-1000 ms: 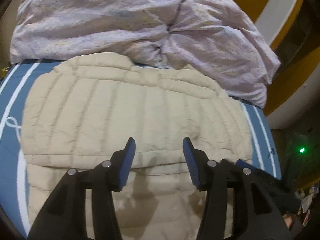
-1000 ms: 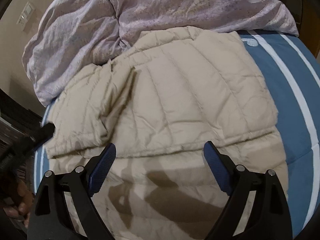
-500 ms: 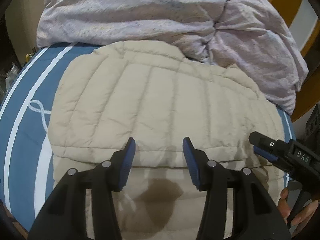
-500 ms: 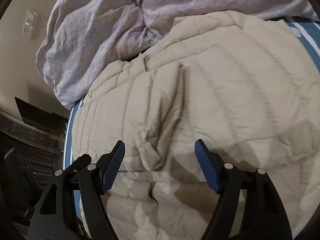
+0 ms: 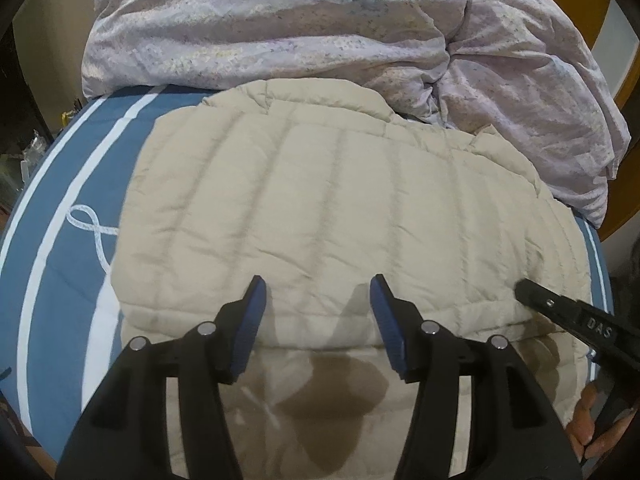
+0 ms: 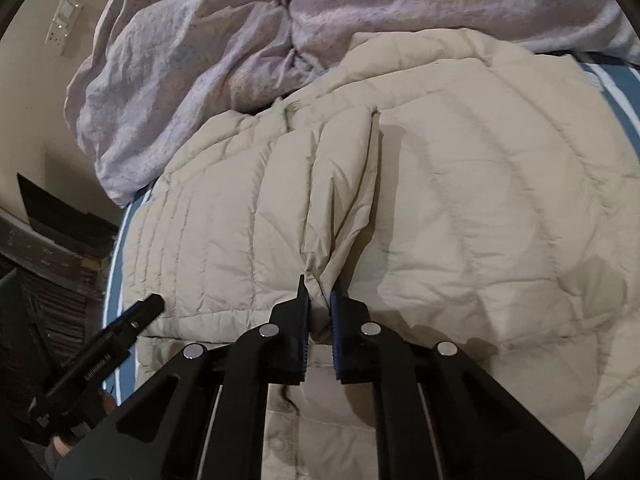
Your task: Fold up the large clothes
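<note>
Nearest you, in the right wrist view, your right gripper (image 6: 320, 300) is clamped on a pinch of the beige quilted puffer jacket (image 6: 460, 208). Its jaws have just been closing, and a gathered tuck of fabric now stands between the blue pads (image 6: 340, 320), drawn up into a ridge that runs away from you.

In the left wrist view, your left gripper (image 5: 316, 300) hovers over the near edge of the folded upper layer with its jaws apart. They have just been opening slightly, and nothing is between them; whether the fingertips (image 5: 256, 292) touch the cloth cannot be told.

The jacket (image 5: 340, 208) lies spread on the blue bedspread with white stripes (image 5: 68, 240). One layer is already doubled over the lower one: a horizontal fold edge crosses just beyond both grippers, and the under layer shows nearer you, partly in the grippers' shadow.

At the far side the jacket's edge meets a crumpled lilac duvet (image 5: 320, 28), which is bunched against the wall and overlaps the far right corner of the jacket.

Judged from this, the fold is part done: a first fold is laid, and the right hand has its hold for the next one. Left to do: secure the left-hand hold, carry the held edge over, and flatten the bundle. The padded fabric will likely spring back, so expect to press it down.
</note>
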{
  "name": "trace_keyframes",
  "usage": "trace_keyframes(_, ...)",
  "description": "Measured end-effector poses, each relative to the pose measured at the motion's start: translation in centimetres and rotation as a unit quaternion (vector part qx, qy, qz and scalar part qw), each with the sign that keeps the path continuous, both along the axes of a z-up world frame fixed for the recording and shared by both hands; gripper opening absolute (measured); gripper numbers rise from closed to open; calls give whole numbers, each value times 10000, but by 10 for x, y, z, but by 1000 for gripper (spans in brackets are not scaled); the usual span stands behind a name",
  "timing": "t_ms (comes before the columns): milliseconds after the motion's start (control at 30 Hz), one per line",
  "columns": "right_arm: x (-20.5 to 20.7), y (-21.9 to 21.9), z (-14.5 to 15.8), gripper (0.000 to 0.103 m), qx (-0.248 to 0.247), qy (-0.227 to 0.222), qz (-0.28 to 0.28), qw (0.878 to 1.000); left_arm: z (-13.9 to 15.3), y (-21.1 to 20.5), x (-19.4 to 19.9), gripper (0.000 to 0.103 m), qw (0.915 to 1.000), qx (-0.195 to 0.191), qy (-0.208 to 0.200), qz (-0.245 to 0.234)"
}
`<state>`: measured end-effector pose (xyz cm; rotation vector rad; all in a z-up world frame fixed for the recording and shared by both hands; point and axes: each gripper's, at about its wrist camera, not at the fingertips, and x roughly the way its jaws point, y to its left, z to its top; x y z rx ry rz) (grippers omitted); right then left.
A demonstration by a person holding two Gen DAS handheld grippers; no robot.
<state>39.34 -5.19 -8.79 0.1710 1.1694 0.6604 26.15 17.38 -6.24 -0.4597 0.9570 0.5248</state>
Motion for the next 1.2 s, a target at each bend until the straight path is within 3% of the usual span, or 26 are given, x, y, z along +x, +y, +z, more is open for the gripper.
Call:
trace_keyframes(300,0,4,-21,9,-465,60,-121,9988,-23,15,2,55,9996,-76,256,79)
trace_keyframes(533,1,7,-26,9,-529,18,-133,9985,-34,14,6,55,9993,18,365,-49)
trace_keyframes(633,0,-1,-22,18,-434,103,-97,9990,-26,11,-1,55,9996,6,271,-44)
trace_keyframes(700,-4,-8,-16,43,-383,76,-138,9991,-20,8,-11,55,9997,57,209,-60)
trace_keyframes(733,-9,-14,-10,51,-345,-18,-183,9992,-18,8,-16,55,9997,105,199,-64)
trace_keyframes(767,-12,-18,-6,67,-362,-118,-235,9990,-16,8,-20,55,9997,139,195,-58)
trace_keyframes(800,-17,-23,-1,73,-387,-255,-297,9985,-14,8,-29,56,9997,169,172,-39)
trace_keyframes(1200,-67,-73,17,73,-413,-451,-668,9959,5,7,-108,58,9987,453,72,224)
